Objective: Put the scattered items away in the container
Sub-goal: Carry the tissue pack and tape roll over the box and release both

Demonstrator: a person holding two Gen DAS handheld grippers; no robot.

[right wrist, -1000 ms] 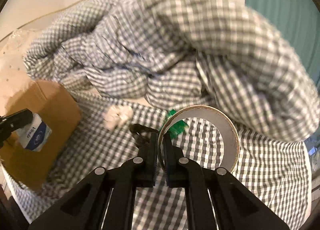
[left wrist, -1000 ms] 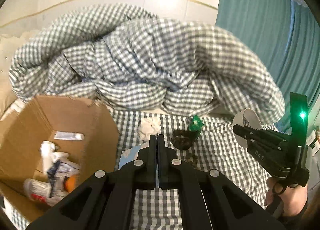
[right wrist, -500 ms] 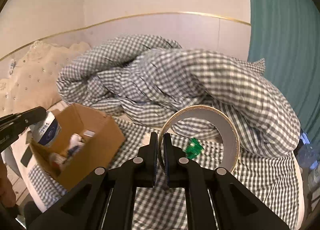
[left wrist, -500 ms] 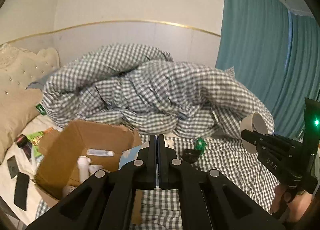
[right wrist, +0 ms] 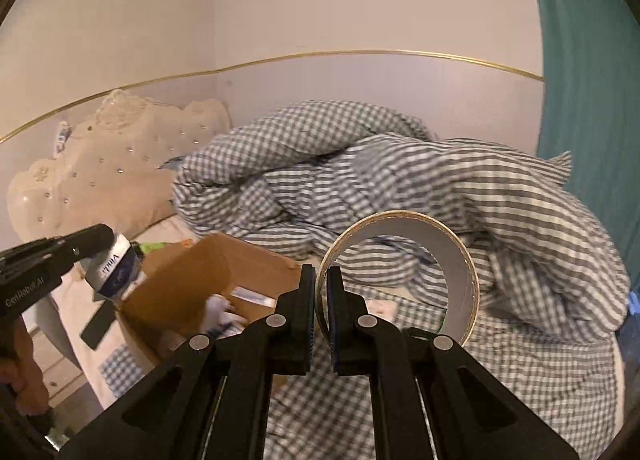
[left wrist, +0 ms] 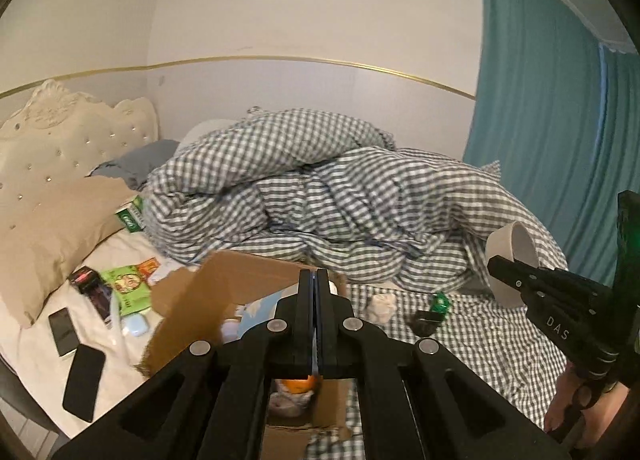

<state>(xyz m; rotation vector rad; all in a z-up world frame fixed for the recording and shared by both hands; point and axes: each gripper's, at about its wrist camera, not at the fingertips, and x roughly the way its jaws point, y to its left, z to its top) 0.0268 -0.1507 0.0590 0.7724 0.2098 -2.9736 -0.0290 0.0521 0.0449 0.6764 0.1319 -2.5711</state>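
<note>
The right gripper (right wrist: 322, 280) pinches a tape roll (right wrist: 460, 272); the left gripper (left wrist: 317, 284) is clamped on a tissue pack (right wrist: 116, 274). Both hang above the open box (left wrist: 240, 280). Beyond lies a checked duvet (left wrist: 340, 196).

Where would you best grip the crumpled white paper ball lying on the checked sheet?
Across the middle of the crumpled white paper ball, coming from above with jaws spanning its width. It is soft, lumpy and lies free on the checked sheet, apart from the cardboard box.

Dim, warm indoor light; the checked duvet (right wrist: 400, 188) smears with motion blur, dark fisheye corners bend edges
</note>
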